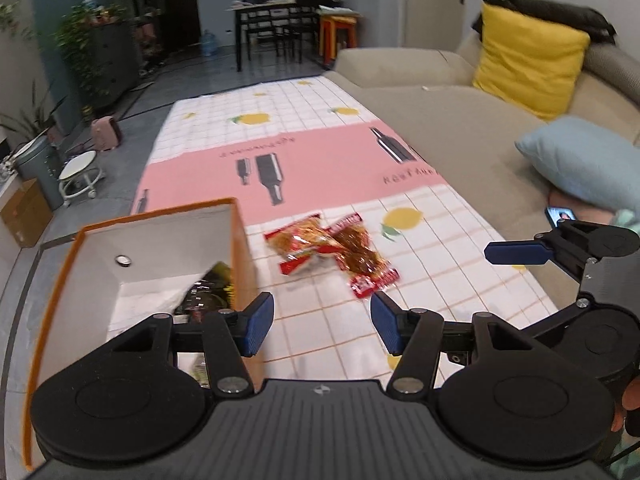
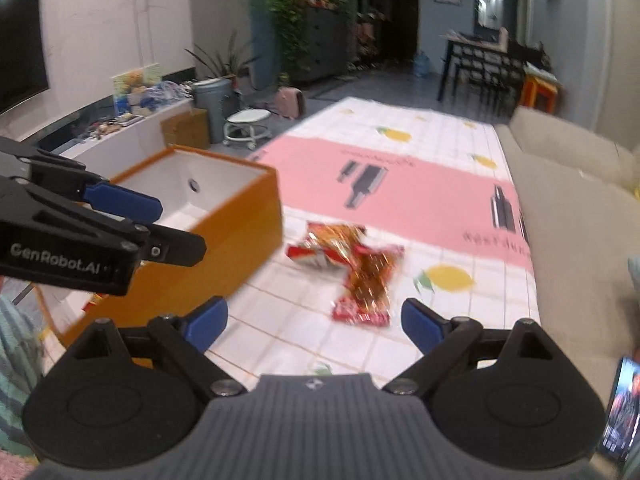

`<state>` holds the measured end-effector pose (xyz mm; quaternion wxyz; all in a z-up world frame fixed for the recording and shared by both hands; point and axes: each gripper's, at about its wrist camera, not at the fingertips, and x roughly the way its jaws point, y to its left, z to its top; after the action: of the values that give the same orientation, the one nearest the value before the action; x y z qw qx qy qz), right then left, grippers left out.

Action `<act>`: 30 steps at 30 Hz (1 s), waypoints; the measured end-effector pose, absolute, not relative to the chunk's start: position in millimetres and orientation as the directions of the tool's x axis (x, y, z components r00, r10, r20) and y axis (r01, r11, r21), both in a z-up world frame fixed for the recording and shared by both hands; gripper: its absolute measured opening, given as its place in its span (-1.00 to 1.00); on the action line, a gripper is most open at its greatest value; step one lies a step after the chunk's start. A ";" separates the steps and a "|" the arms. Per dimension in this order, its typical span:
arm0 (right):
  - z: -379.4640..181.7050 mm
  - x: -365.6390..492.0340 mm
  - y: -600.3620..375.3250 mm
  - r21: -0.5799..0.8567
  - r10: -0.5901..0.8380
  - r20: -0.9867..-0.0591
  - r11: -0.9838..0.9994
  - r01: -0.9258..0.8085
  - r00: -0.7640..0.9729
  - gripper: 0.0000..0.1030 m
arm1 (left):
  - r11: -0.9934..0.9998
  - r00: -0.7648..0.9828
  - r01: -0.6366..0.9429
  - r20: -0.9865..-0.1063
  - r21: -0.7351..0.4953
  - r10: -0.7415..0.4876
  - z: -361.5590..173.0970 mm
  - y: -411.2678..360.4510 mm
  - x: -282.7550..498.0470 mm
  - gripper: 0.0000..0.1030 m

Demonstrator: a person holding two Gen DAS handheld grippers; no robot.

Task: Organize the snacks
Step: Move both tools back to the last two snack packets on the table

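Snack packets (image 1: 334,254) lie mid-table beside the orange box (image 1: 240,248); left gripper (image 1: 322,326) and right gripper (image 2: 314,326) tilt down, fingers wide, empty

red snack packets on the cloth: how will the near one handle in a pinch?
The near red snack packet is probably light and floppy: it is a thin, crinkled film pouch lying flat. The glossy film may slip between the pads. It overlaps the second packet, so lifting it could drag that one along.
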<state>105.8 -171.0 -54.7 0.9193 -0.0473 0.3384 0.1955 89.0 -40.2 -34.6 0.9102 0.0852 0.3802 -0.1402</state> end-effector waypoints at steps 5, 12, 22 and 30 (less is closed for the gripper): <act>-79.3 113.7 -184.3 0.090 0.311 -0.672 0.935 -0.342 0.672 0.76 | 0.941 0.646 0.332 -0.742 0.062 -0.179 -54.3 -53.3 97.6 0.28; -99.3 129.2 -186.3 0.069 0.296 -0.682 0.936 -0.344 0.668 0.76 | 0.912 0.639 0.388 -0.752 0.133 -0.162 -71.2 -63.8 115.5 0.28; -119.3 177.9 -172.9 0.050 0.289 -0.690 0.934 -0.355 0.664 0.61 | 0.894 0.612 0.420 -0.776 0.154 -0.154 -76.9 -67.6 164.5 0.28; -147.1 220.7 -158.5 -0.006 0.254 -0.721 0.928 -0.372 0.644 0.53 | 0.900 0.589 0.412 -0.796 0.145 -0.141 -92.4 -79.8 202.2 0.37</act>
<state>220.7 -158.5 -147.1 0.9035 -0.0771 0.3845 0.1731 202.2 -79.8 -92.4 0.8771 0.1590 0.4251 -0.1576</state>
